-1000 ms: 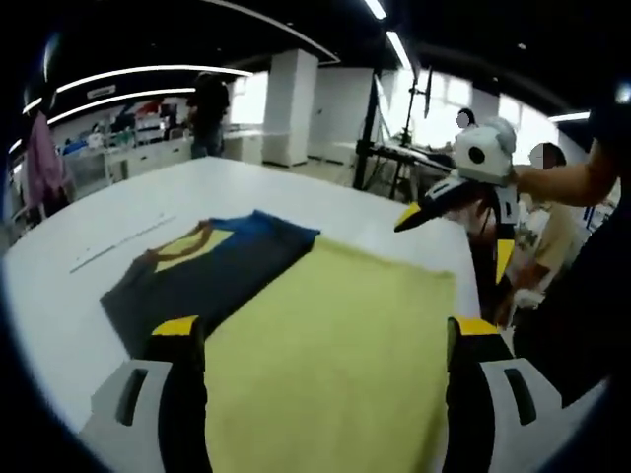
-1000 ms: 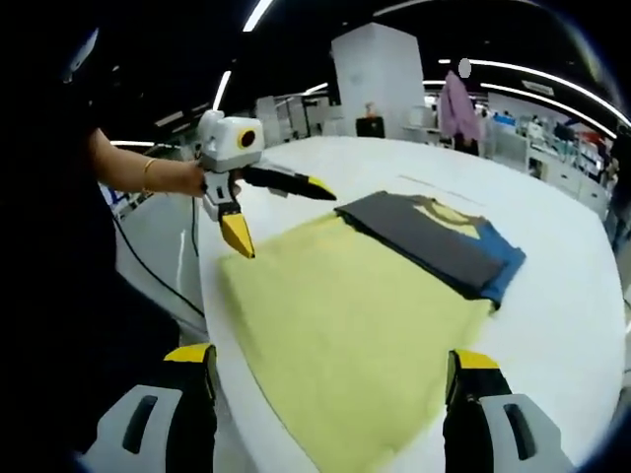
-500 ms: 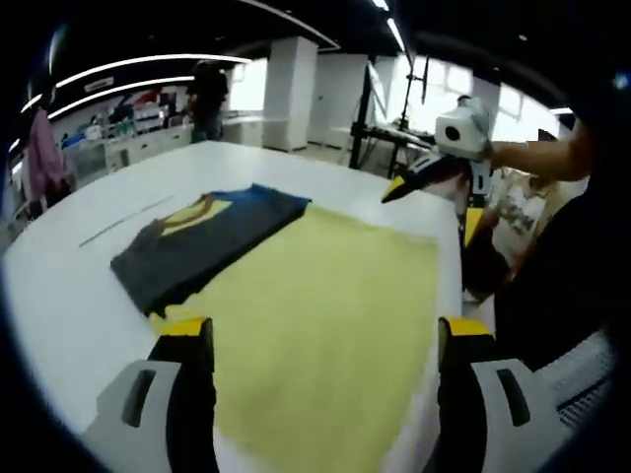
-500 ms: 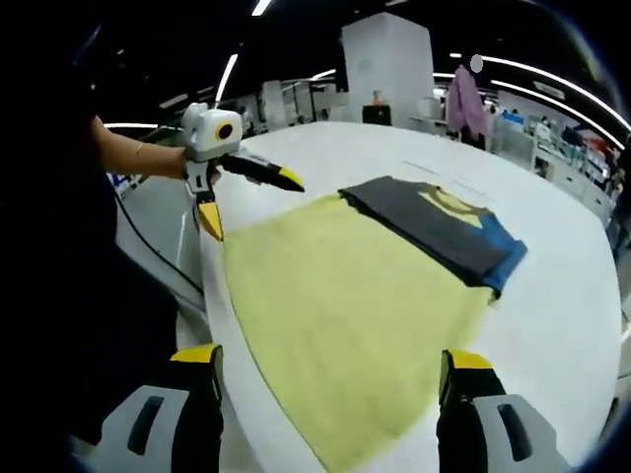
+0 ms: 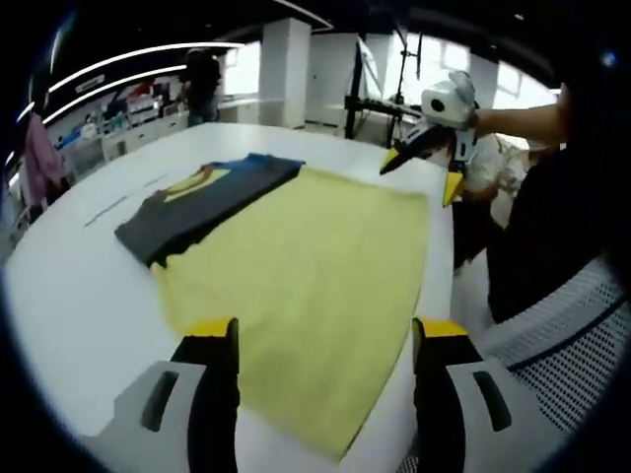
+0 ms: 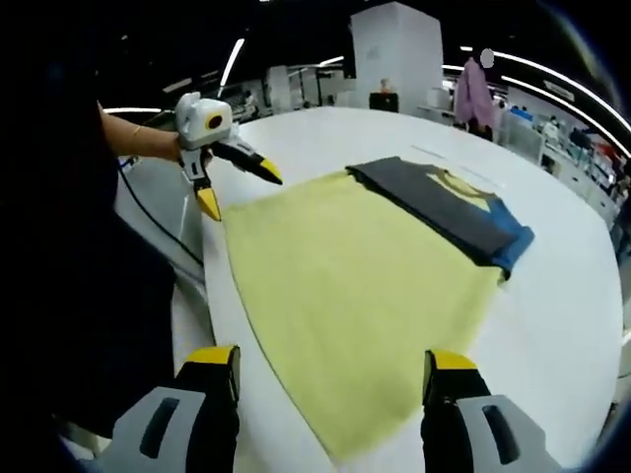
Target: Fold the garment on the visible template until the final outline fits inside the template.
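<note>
No legible text, label, brand, number or sign appeared on any surface in either view.

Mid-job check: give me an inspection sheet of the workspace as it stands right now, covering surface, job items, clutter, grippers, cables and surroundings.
Surface: white table, bare around the cloths.
Job's things: folded garment, grey with blue and yellow parts, lies flat at the far edge of the yellow template, partly over it; the template lies spread flat.
Clutter: a thin line marked on the table beyond the garment; otherwise nothing seen.
Grippers: left gripper open, held above the template's near corner, holding nothing; right gripper open, held above the opposite corner, holding nothing.
Cables: dark cable hanging beside the table edge.
Surroundings: mesh chair, white pillar, benches, people standing beyond.
</note>
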Available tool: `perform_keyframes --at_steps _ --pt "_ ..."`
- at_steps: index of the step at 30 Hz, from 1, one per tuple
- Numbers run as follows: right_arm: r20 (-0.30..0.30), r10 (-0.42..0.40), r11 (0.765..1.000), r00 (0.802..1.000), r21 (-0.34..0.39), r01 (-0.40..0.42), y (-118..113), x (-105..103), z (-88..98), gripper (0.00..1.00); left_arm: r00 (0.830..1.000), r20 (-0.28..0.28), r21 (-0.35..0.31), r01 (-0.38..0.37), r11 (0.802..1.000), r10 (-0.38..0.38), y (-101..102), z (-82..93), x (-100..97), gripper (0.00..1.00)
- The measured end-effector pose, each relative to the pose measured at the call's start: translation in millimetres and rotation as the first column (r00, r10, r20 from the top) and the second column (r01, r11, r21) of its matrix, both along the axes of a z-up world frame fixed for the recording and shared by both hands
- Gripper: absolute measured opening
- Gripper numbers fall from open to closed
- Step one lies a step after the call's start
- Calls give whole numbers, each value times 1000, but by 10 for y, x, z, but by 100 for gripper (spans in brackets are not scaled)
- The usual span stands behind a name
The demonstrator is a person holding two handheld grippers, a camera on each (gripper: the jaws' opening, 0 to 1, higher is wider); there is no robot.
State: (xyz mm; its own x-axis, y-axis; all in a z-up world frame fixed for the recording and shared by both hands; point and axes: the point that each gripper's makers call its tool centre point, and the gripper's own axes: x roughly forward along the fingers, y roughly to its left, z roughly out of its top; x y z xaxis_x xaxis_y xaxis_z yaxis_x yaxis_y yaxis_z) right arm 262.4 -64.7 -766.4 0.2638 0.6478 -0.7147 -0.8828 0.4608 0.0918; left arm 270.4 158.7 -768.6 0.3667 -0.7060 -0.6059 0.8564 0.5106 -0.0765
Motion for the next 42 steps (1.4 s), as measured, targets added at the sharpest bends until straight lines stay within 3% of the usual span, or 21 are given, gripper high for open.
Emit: perform_keyframes --at_steps 4,16,29,33,42 --pt "-6 0 1000 1000 -16 0 -41 -16 -59 68 1000 -8 33 10 999 -9 49 -73 -64 64" --pt "-4 38 992 999 -123 -39 -204 -97 -261 51 998 -46 129 49 990 -43 177 -274 -235 40" --pt "12 81 976 997 -205 -76 -293 -119 -377 41 994 -16 208 110 972 -109 213 -323 -306 36" --pt "13 82 977 997 -197 -78 -287 -121 -370 39 990 -10 224 137 965 -138 192 -319 -344 32" --pt "17 63 980 998 -191 -59 -317 -65 -365 28 993 -3 234 117 965 -119 232 -296 -266 21"
